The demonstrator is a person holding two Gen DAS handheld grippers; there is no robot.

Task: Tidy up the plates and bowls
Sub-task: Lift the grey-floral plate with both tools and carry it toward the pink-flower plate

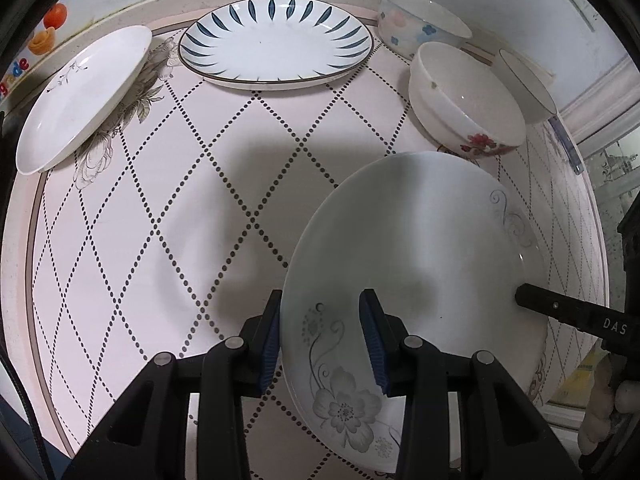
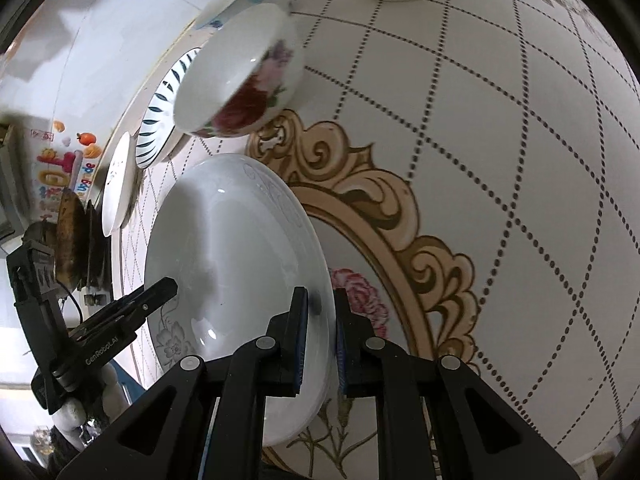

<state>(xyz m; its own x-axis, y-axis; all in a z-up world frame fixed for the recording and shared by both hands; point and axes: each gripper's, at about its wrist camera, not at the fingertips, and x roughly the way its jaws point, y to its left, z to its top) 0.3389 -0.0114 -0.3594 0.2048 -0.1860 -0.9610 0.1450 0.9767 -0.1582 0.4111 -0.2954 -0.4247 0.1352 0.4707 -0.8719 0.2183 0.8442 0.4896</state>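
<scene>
A white plate with grey flowers (image 1: 420, 272) sits at the table's near right. My left gripper (image 1: 322, 340) straddles its near-left rim with jaws apart, one finger outside the rim, one over the plate. My right gripper (image 2: 320, 336) is shut on the same plate (image 2: 236, 264) at its right rim; its finger (image 1: 560, 308) shows in the left wrist view. A blue-leaf plate (image 1: 276, 44) and a plain white plate (image 1: 84, 96) lie at the back. A red-flower bowl (image 1: 464, 100), a blue-flower bowl (image 1: 420, 20) and a plain bowl (image 1: 528, 88) stand at the back right.
The round table (image 1: 180, 220) has a pink top with dotted diamond lines and a raised rim. A wall with stickers (image 1: 44, 32) is behind it at the left. A gold ornate frame pattern (image 2: 400, 208) is printed on the table under the held plate.
</scene>
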